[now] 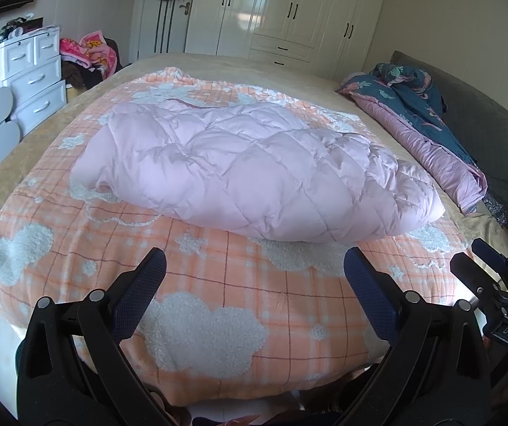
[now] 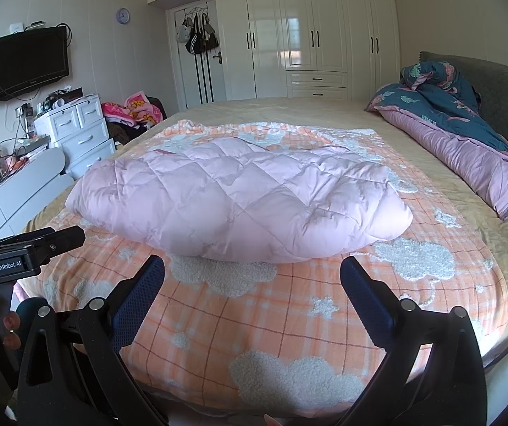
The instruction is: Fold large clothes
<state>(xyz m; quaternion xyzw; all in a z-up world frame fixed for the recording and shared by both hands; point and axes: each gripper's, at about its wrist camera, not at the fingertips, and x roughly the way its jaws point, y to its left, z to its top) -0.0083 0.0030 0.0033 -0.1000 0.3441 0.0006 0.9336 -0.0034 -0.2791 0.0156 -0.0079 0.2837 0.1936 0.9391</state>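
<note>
Bed [image 2: 325,113] under checked blanket [image 2: 254,319], duvet [image 2: 467,149]

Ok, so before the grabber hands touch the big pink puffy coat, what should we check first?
1. Left gripper open and holding nothing: ok.
2. Right gripper open and holding nothing: ok.
3. Pink puffy coat lying on the orange checked blanket, with nothing on top of it: ok.
4. Both grippers short of the coat, not touching it: ok.
5. Blue and pink quilt bunched at the side of the bed, apart from the coat: ok.
6. Sleeves and zipper lying flat: cannot tell, as the coat is bundled and they do not show.
</note>
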